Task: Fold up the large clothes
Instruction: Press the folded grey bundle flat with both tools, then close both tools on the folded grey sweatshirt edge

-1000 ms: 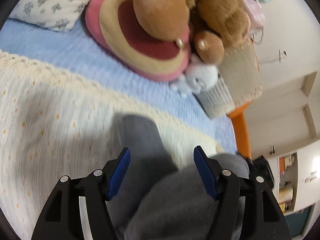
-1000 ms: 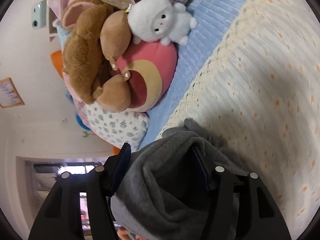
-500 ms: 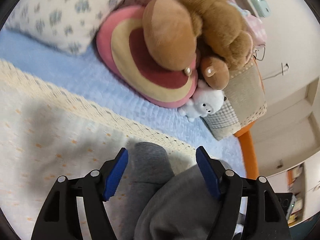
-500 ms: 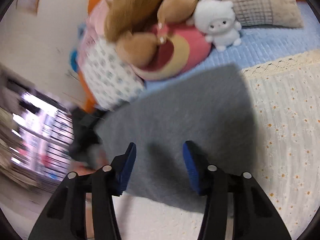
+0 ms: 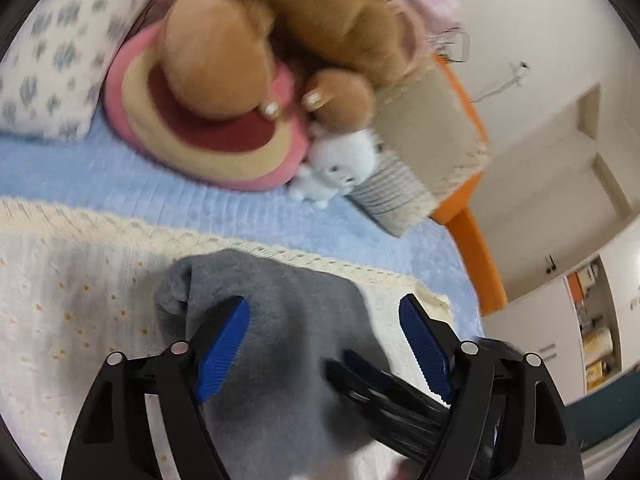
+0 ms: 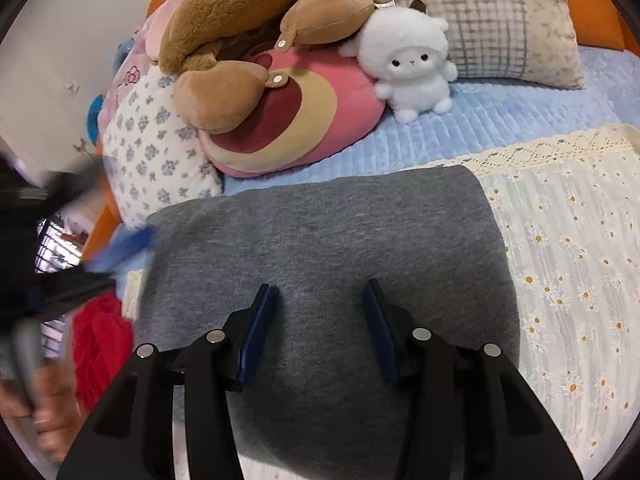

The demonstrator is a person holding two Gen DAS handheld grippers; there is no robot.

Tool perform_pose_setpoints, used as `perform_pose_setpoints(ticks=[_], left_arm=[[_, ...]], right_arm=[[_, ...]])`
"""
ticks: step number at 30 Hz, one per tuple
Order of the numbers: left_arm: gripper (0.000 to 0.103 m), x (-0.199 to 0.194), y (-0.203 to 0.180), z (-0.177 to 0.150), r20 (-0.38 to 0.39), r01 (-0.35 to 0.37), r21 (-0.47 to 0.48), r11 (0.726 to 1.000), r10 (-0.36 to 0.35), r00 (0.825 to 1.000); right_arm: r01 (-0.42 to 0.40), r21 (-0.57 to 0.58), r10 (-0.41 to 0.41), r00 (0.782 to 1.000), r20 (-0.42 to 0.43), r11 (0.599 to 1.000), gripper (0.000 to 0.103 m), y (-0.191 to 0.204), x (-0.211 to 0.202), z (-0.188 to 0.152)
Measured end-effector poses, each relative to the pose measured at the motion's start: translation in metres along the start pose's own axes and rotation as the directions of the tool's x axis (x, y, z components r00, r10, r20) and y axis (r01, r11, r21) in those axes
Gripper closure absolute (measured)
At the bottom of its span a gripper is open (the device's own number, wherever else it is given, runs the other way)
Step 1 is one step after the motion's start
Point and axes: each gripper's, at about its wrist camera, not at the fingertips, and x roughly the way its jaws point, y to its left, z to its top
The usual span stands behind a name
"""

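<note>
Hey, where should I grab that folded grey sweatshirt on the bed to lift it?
Probably take the grey sweatshirt by its near edge, coming in from the camera side with the right gripper, whose open jaws hover above it. It lies as a flat, thick bundle on the daisy-print cover, and pillows and plush toys crowd the far edge.

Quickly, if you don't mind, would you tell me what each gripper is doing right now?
Left gripper: jaws opening, wide apart above the grey garment, gripping nothing.
Right gripper: jaws partly open over the same garment, holding nothing.
</note>
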Motion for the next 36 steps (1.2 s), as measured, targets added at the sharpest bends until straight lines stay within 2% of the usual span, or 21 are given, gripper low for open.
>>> perform_pose_setpoints(ticks=[2, 4, 7, 11, 15, 17, 19, 21, 24, 26, 29, 31, 34, 36], left_arm=[[0.023, 0.013, 0.01, -0.001, 0.003, -0.043, 0.006, 0.999, 0.043, 0.999], [0.023, 0.023, 0.025, -0.001, 0.004, -0.076, -0.009, 0.997, 0.076, 0.997], [0.023, 0.04, 0.044, -0.009, -0.009, -0.072, -0.044, 0.996, 0.072, 0.997], [0.019, 0.066, 0.045, -0.027, -0.008, -0.14, 0.043, 0.989, 0.14, 0.99], [0.018, 0.069, 0.059, -0.029, -0.005, -0.109, -0.014, 0.994, 0.109, 0.994], [0.018, 0.064, 0.053, -0.028, -0.026, -0.143, -0.007, 0.99, 0.143, 0.989], [0.017, 0.046, 0.043, -0.026, -0.03, -0.131, -0.012, 0.991, 0.13, 0.991], [0.017, 0.02, 0.028, -0.026, -0.02, -0.118, 0.018, 0.993, 0.119, 0.993], [0.014, -0.023, -0.005, -0.037, 0.018, -0.114, 0.15, 0.982, 0.113, 0.993], [0.012, -0.038, -0.02, -0.051, 0.014, -0.064, 0.208, 0.976, 0.063, 0.998], [0.012, -0.028, -0.029, -0.073, -0.065, -0.019, 0.258, 0.966, 0.037, 0.997], [0.012, -0.01, -0.025, -0.084, -0.107, -0.036, 0.272, 0.961, 0.068, 0.992], [0.012, 0.013, -0.013, -0.093, -0.119, -0.059, 0.268, 0.962, 0.094, 0.988], [0.012, 0.022, -0.005, -0.095, -0.107, -0.08, 0.259, 0.963, 0.111, 0.988]], right_arm=[[-0.023, 0.013, 0.022, 1.0, 0.008, 1.0, 0.056, -0.009, -0.014, 0.004], [-0.005, 0.006, 0.005, 1.0, 0.025, 1.0, 0.059, -0.017, -0.024, 0.009], [-0.024, 0.016, 0.024, 1.0, 0.004, 1.0, 0.067, -0.031, -0.02, 0.007], [-0.034, 0.01, 0.034, 0.999, 0.024, 0.999, 0.068, -0.043, -0.003, -0.009], [-0.073, 0.04, 0.069, 0.995, 0.077, 0.997, 0.068, -0.054, 0.005, -0.024], [-0.044, 0.033, 0.042, 0.997, 0.071, 0.998, 0.068, -0.048, 0.004, -0.022], [-0.027, 0.031, 0.025, 0.998, 0.053, 0.999, 0.067, -0.038, -0.008, -0.015], [-0.051, 0.022, 0.049, 0.998, 0.05, 0.998, 0.064, -0.029, -0.03, -0.012], [-0.105, -0.034, 0.107, 0.993, 0.058, 0.994, 0.064, -0.014, -0.067, -0.022], [-0.1, -0.09, 0.103, 0.994, 0.038, 0.991, 0.064, -0.004, -0.079, -0.034], [-0.075, -0.106, 0.073, 0.997, -0.021, 0.992, 0.064, -0.001, -0.071, -0.047], [-0.055, -0.094, 0.05, 0.997, -0.061, 0.994, 0.065, -0.005, -0.056, -0.052], [-0.04, -0.073, 0.033, 0.996, -0.088, 0.997, 0.065, -0.016, -0.036, -0.058], [-0.066, -0.025, 0.063, 0.992, -0.108, 0.997, 0.068, -0.031, -0.02, -0.061]])
